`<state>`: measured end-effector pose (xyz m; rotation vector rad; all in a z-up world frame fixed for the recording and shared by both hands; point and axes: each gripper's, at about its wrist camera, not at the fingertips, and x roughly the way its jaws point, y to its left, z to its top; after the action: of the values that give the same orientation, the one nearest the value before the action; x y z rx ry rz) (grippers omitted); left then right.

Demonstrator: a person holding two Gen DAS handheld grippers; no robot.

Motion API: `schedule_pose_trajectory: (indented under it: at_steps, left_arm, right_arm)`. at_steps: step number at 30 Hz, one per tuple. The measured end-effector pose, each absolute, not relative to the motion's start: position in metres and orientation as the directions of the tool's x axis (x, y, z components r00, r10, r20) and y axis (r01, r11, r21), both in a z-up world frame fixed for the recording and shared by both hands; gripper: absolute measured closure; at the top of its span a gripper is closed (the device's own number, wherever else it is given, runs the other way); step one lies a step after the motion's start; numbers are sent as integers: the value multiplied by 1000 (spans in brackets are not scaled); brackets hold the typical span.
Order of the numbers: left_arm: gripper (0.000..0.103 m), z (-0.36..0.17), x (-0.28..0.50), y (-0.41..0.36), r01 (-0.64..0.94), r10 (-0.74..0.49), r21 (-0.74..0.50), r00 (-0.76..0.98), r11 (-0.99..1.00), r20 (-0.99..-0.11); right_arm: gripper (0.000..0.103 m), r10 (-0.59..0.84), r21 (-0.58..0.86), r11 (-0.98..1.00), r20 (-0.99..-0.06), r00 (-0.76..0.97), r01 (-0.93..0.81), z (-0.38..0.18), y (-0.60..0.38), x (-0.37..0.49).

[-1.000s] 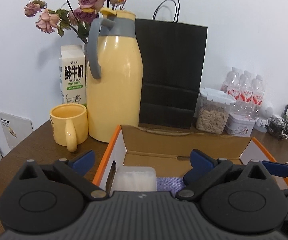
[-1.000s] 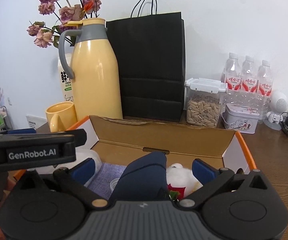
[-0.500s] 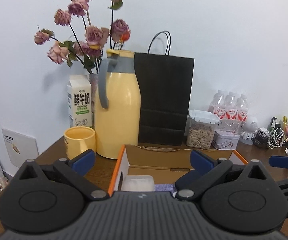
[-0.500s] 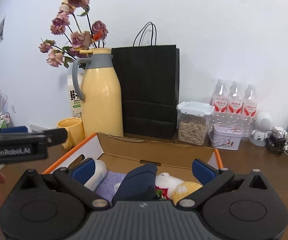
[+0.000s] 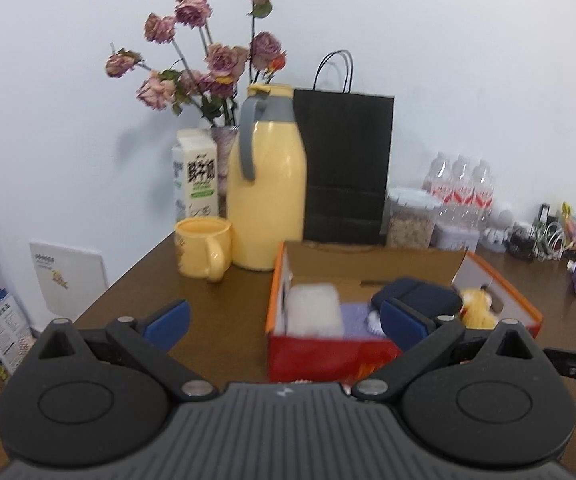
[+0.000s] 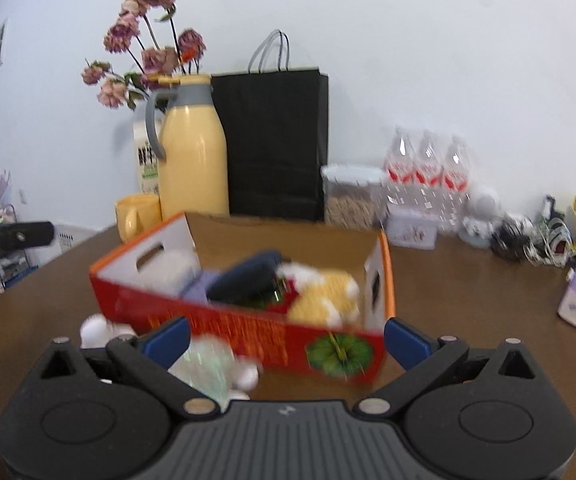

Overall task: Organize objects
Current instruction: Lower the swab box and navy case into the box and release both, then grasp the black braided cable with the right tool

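With both grippers spread wide and empty, a fresh pick seems next: the crinkly white packet (image 6: 207,364) lies just ahead of the right gripper (image 6: 285,338), outside the red box (image 6: 247,328); the left gripper (image 5: 283,320) hangs short of it.

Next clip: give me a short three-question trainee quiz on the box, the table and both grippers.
1. True or false: the left gripper and right gripper both hold nothing.
2. Which lies in the red box? A) dark blue pouch B) yellow mug C) milk carton
3. Fill in: the white objects outside the box lie on the table at the box's ____ side, nearest the right gripper.

Key: 1 true; 2 A; 3 near (front)
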<state>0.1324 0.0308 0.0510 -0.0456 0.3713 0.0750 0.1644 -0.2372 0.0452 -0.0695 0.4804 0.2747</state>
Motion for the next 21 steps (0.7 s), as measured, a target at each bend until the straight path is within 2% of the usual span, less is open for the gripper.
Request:
schedule_pose_trajectory:
  at_steps: [12, 21]
  left_arm:
    - [0, 6, 104, 54, -130, 88, -53, 868, 990, -488]
    - [0, -4, 103, 52, -133, 78, -70, 851, 989, -520]
  right_arm:
    - [0, 170, -2, 976, -614, 770, -218, -17, -274, 133]
    - [0, 187, 11, 972, -641, 745, -234, -31, -270, 128]
